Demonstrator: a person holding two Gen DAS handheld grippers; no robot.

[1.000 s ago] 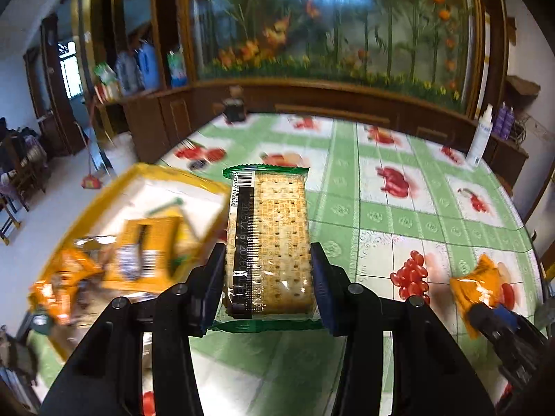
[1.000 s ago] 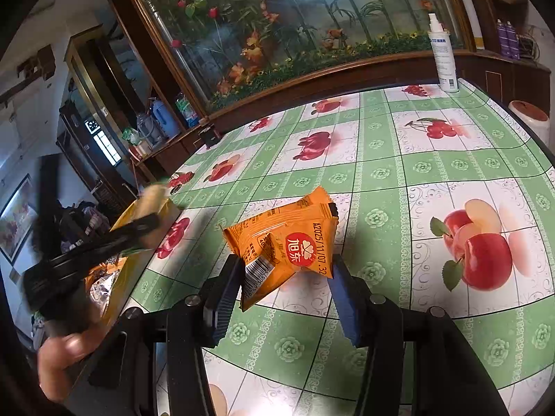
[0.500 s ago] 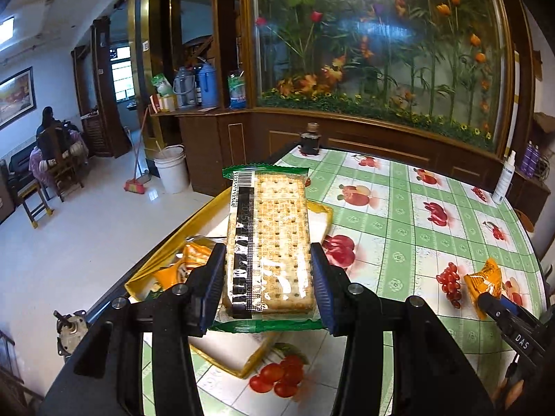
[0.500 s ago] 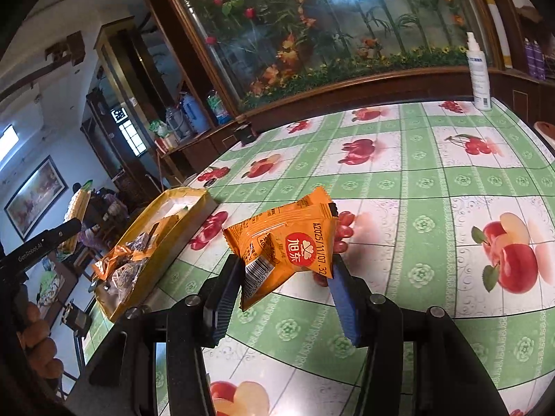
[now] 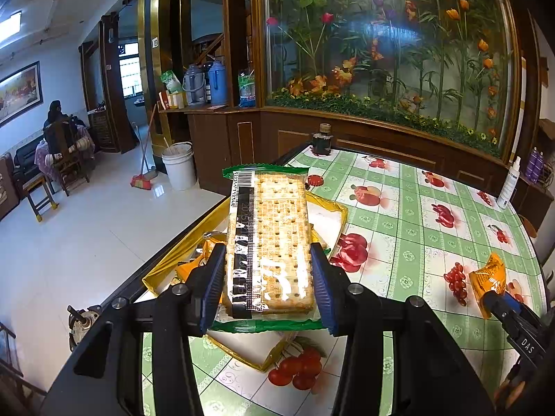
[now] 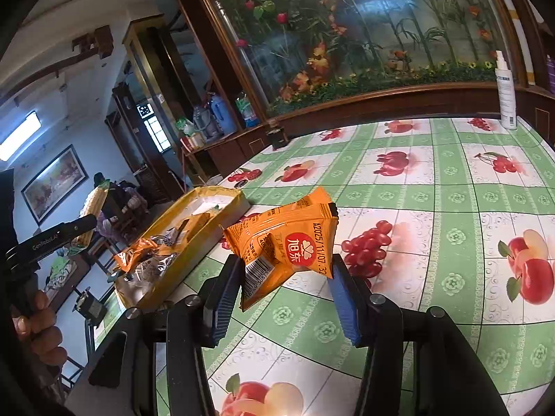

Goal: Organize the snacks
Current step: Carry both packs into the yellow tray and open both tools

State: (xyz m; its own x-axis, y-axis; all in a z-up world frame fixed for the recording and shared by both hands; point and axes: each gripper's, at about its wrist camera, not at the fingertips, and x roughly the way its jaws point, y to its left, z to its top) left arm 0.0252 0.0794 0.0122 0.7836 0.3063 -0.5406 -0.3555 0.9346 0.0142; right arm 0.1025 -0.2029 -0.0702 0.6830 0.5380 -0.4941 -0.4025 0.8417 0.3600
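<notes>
My left gripper (image 5: 265,289) is shut on a clear cracker pack (image 5: 269,242) with green ends and holds it above the yellow tray (image 5: 333,208). The tray (image 6: 222,196) holds several snack packets (image 6: 152,253) and sits at the table's left edge. My right gripper (image 6: 282,298) is shut on an orange snack packet (image 6: 288,242) and holds it above the tablecloth, to the right of the tray. That packet also shows at the far right of the left wrist view (image 5: 489,274).
The table has a green checked fruit-print cloth (image 6: 433,173). A dark jar (image 5: 322,144) stands at the far edge and a white spray bottle (image 6: 505,97) at the back right. A wood cabinet with a flower display lies behind. The floor drops off left of the tray.
My left gripper has lifted and pulled back with the cracker pack, so the tray looks smaller and lower. My right gripper has drifted slightly toward the tray with the orange packet.
</notes>
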